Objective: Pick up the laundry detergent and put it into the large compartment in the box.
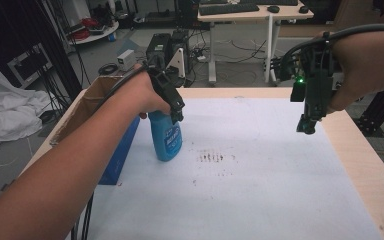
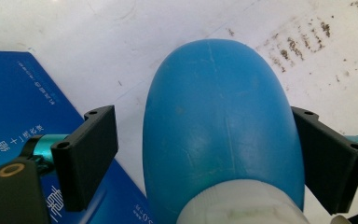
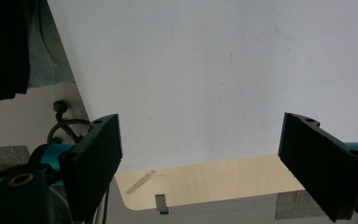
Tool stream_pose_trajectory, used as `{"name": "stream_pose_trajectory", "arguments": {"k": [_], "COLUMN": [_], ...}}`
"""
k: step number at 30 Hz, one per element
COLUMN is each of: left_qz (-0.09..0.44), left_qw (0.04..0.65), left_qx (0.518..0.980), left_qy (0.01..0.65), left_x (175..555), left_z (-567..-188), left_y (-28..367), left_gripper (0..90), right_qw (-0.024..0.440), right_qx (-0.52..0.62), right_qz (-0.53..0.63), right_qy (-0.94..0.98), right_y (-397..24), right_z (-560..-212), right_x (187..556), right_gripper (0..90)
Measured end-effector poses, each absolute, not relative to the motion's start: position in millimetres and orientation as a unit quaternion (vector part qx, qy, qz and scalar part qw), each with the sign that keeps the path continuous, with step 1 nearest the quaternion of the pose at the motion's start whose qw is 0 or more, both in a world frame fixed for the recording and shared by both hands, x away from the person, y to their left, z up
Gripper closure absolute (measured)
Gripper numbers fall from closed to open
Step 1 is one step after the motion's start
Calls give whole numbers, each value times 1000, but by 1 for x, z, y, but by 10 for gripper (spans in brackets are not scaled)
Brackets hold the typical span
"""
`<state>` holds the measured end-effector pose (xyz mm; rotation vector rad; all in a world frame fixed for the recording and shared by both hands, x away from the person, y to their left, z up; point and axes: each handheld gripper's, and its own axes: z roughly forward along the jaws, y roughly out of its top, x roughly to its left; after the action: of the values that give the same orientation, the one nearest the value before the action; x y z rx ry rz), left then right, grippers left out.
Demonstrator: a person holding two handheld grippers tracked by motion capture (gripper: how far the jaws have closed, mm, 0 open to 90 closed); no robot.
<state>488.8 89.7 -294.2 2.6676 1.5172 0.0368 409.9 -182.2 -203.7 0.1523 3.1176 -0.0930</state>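
A blue spray bottle (image 1: 166,140) stands upright on the white table cover, left of centre. My left gripper (image 1: 176,117) reaches down over its top, with the bottle's body (image 2: 219,126) between the jaws. In the left gripper view one jaw lies against the bottle's side while a narrow gap shows at the other, so the grip is not closed. My right gripper (image 1: 306,125) hangs above the table's right side with its jaws wide apart and nothing between them (image 3: 200,121).
A patch of dark specks (image 1: 211,157) marks the white cover (image 1: 260,200) just right of the bottle. A blue box (image 1: 122,150) lies against the bottle's left, with an open cardboard box (image 1: 87,102) behind it. The wooden table edge (image 1: 365,160) runs along the right.
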Motion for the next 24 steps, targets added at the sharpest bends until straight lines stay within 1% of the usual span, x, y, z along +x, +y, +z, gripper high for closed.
{"name": "stream_pose_trajectory", "arguments": {"k": [1, 4, 9, 14, 17, 24], "left_qz": [12, 11, 6, 5, 6, 3], "left_qw": [37, 36, 38, 38, 35, 36], "left_qx": [869, 870, 869, 869, 868, 867], "left_qy": [493, 491, 493, 494, 496, 498], "left_x": [489, 489, 489, 489, 489, 490], "left_z": [-294, -294, -295, -295, -295, -296], "left_y": [90, 89, 88, 88, 89, 89], "left_gripper": [163, 177, 225, 237, 268, 277], "right_qw": [9, 9, 9, 9, 8, 6], "right_qx": [48, 51, 48, 46, 47, 53], "right_qz": [-30, -31, -32, -31, -30, -32], "right_qy": [998, 998, 998, 998, 998, 998], "right_y": [-182, -182, -182, -182, -182, -182], "right_z": [-204, -204, -205, -206, -206, -208], "right_x": [410, 410, 411, 412, 412, 412], "right_gripper": [127, 127, 127, 126, 127, 127]}}
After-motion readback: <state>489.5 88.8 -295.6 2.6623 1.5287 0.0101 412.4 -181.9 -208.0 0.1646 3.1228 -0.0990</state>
